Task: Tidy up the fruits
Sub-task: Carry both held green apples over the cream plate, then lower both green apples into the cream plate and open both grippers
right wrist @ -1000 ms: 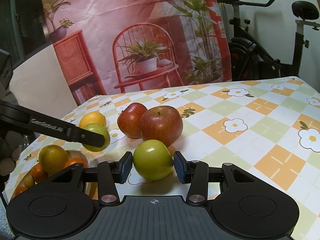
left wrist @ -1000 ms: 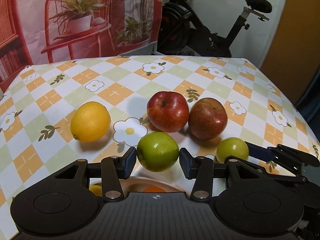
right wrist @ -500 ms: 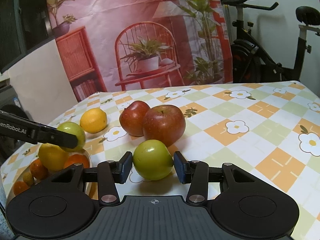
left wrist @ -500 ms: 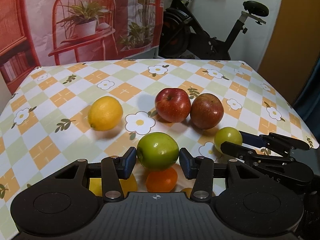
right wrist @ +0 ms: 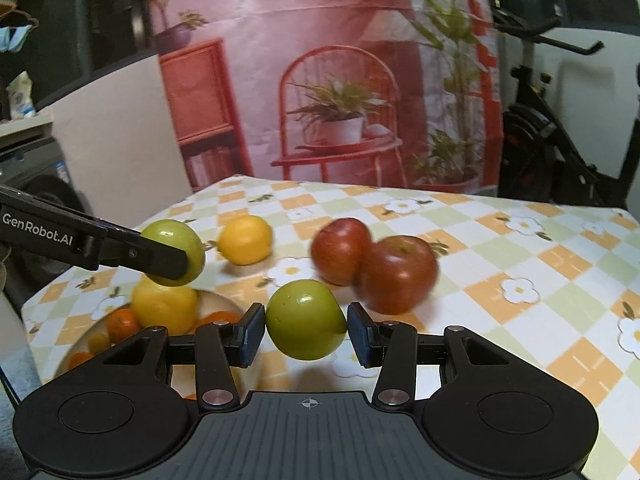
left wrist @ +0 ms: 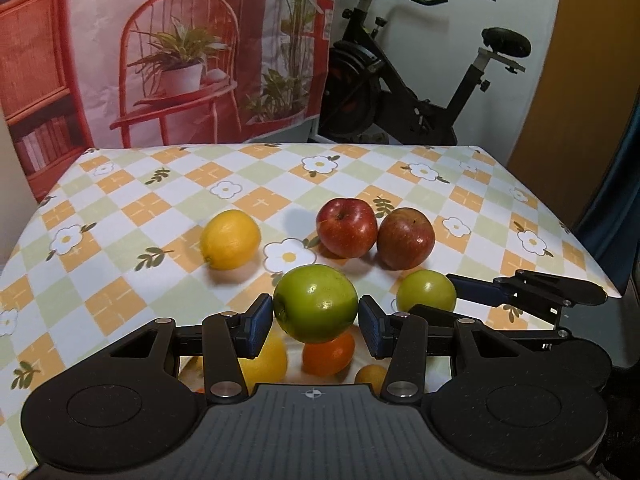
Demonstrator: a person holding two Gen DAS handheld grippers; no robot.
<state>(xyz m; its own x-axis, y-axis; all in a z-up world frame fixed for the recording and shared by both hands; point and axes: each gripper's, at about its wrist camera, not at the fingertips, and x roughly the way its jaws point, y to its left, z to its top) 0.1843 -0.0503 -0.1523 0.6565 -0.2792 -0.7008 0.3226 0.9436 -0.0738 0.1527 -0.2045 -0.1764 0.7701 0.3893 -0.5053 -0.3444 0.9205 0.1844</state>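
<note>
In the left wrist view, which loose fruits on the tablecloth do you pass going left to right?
Lemon → bright red apple → darker red apple. I leave out the two green apples held in the tongs and the fruit on the plate.

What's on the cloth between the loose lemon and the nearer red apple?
Nothing; between the lemon and the red apple only bare tablecloth with a printed flower, seen in the left wrist view.

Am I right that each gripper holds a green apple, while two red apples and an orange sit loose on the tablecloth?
Nearly. The loose yellow fruit beside the red apples is a lemon, not an orange, as the left wrist view shows. Both grippers do hold green apples.
</note>
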